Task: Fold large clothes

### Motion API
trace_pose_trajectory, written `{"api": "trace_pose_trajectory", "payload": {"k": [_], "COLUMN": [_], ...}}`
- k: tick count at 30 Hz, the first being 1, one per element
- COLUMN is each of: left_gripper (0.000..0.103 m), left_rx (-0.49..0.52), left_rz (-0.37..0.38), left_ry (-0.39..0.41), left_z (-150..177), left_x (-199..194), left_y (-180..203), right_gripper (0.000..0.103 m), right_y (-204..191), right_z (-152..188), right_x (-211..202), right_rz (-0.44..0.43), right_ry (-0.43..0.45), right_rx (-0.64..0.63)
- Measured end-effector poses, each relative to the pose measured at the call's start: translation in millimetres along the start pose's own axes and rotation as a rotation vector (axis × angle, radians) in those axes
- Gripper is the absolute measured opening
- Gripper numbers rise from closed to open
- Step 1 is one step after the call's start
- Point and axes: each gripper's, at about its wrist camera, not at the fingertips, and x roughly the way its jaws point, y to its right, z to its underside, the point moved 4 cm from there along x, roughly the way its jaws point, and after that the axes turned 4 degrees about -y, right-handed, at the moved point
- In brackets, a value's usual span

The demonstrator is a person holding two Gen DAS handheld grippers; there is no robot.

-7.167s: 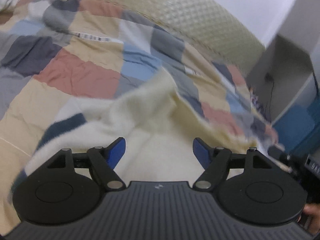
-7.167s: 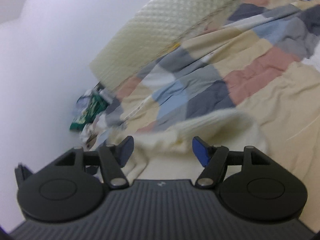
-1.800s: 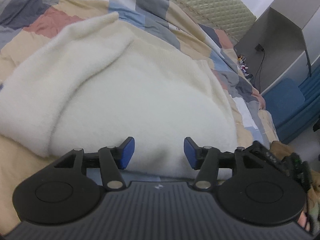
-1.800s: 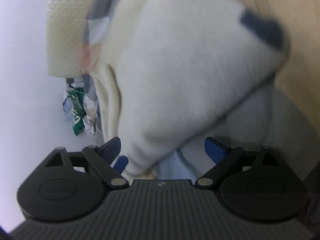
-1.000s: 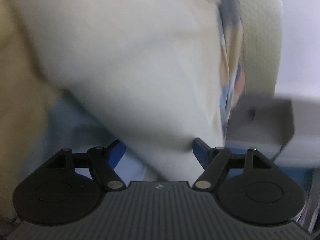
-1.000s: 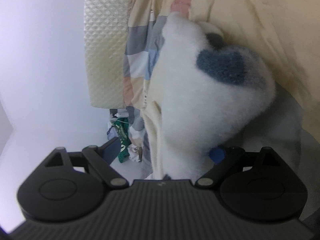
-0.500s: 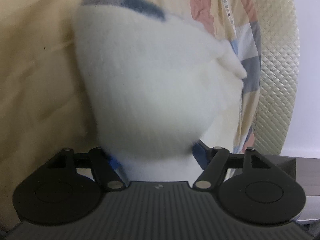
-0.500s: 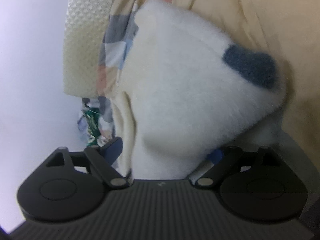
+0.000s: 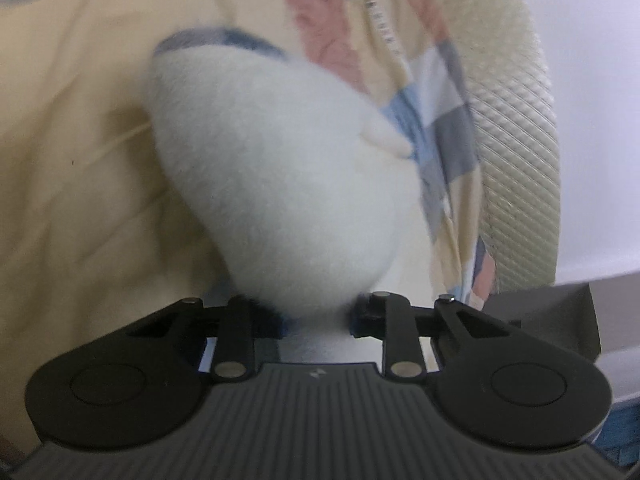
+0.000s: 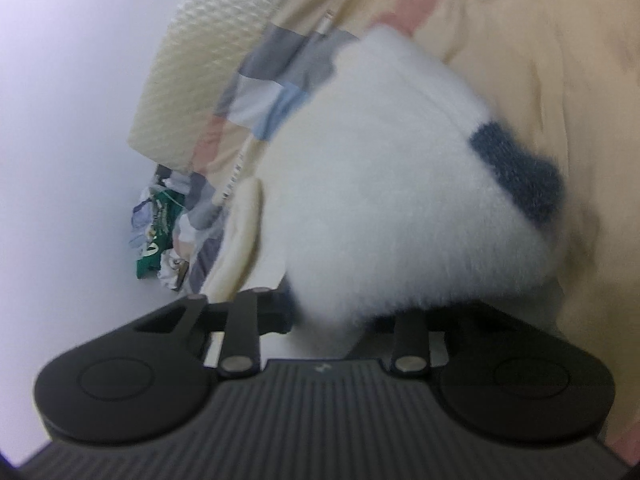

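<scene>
Both hand-held grippers have just been closing. The left hand-held gripper (image 9: pixel 320 316) and right hand-held gripper (image 10: pixel 332 316) each pinch the fluffy white sweater with dark blue trim (image 9: pixel 272 184), bundled lengthwise away toward the bed's quilted cream headboard (image 9: pixel 516 128), over the patchwork bedspread (image 9: pixel 72 152).

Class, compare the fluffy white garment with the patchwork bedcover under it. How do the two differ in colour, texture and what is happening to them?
The white garment is nearly all one colour, with only a dark blue band; the patchwork bedcover mixes cream, pink, blue and grey blocks. The garment looks thick and fuzzy; the bedcover looks thin, smooth and creased. The garment is bunched and pinched by the left gripper and right gripper, whose jaws have just been closing on it; the bedcover lies spread, ungripped. Both are soft fabric.
</scene>
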Motion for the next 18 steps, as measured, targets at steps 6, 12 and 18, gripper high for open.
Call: {"api": "trace_pose_trajectory", "payload": {"k": [6, 12, 18], "left_gripper": [0.029, 0.029, 0.03], "left_rx": [0.085, 0.128, 0.125], "left_rz": [0.055, 0.048, 0.034], "left_ry": [-0.078, -0.145, -0.171], "left_z": [10.3, 28.0, 38.1], "left_x": [-48.0, -86.7, -88.1], "left_y": [29.0, 36.3, 16.8], "right_gripper": [0.032, 0.032, 0.033], "right_y": [-18.1, -40.2, -28.7], "right_z": [5.0, 30.5, 32.5], "right_x": [-46.3, -91.3, -85.8], "right_rz": [-0.045, -0.051, -0.015], "right_ry": [0.026, 0.052, 0.041], "right_rx": [-0.014, -0.095, -0.086]}}
